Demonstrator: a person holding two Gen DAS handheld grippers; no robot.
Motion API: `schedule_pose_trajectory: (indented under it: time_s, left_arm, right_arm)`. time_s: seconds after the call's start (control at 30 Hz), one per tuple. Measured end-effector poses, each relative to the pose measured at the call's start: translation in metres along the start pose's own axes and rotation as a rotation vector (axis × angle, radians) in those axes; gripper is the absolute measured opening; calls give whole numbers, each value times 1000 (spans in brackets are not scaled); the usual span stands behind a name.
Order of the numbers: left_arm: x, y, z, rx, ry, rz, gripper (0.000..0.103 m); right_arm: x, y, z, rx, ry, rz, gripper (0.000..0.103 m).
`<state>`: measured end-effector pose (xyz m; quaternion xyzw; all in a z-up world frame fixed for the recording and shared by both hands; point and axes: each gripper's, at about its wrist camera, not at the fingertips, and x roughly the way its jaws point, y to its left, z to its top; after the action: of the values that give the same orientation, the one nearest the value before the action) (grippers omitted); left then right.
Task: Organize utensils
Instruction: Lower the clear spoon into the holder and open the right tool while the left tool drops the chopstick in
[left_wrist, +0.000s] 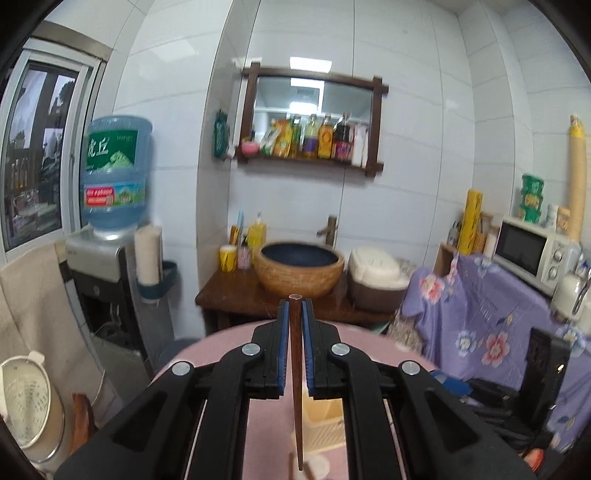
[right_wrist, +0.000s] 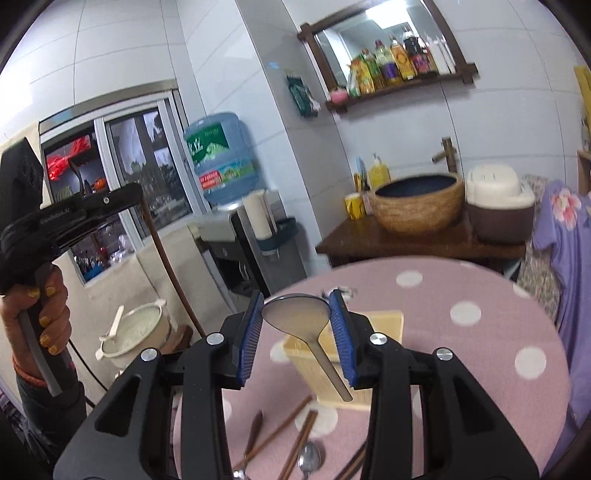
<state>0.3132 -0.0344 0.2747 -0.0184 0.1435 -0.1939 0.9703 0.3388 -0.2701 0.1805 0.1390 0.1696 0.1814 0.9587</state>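
My left gripper (left_wrist: 294, 308) is shut on a dark brown wooden chopstick (left_wrist: 296, 387), which hangs point down between the blue pads. Below it, a cream slotted utensil holder (left_wrist: 327, 421) stands on the pink table (left_wrist: 229, 343). My right gripper (right_wrist: 297, 300) is shut on the bowl of a metal spoon (right_wrist: 295, 314), whose handle slants down toward the cream holder (right_wrist: 380, 325). Several loose chopsticks (right_wrist: 299, 443) and spoons (right_wrist: 310, 458) lie on the dotted pink table (right_wrist: 461, 314) near its front. At the left of the right wrist view, a hand (right_wrist: 48, 317) holds the left gripper (right_wrist: 136, 194) with its chopstick (right_wrist: 162, 258).
Behind the table, a wooden counter (left_wrist: 236, 295) carries a woven basin (left_wrist: 299, 269) and a rice cooker (left_wrist: 376, 277). A water dispenser (left_wrist: 110, 206) stands at the left and a microwave (left_wrist: 528, 251) on purple flowered cloth at the right. A cream pot (right_wrist: 136, 332) sits on the floor.
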Motion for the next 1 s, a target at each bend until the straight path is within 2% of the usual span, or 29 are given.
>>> schedule_pose_trajectory:
  time_s: [0.17, 0.37, 0.7, 1.0]
  left_arm:
    - [16, -18, 29, -25, -89, 3, 8]
    - [55, -29, 4, -28, -102, 31, 8]
    - [113, -27, -68, -34, 79, 31, 8]
    - [138, -25, -97, -27, 176, 34, 8]
  right_arm:
    - [16, -1, 36, 0, -70, -50, 37]
    - [47, -25, 27, 50, -37, -88, 37]
    - [89, -53, -32, 66, 82, -168, 37]
    - [100, -57, -50, 25, 110, -210, 37]
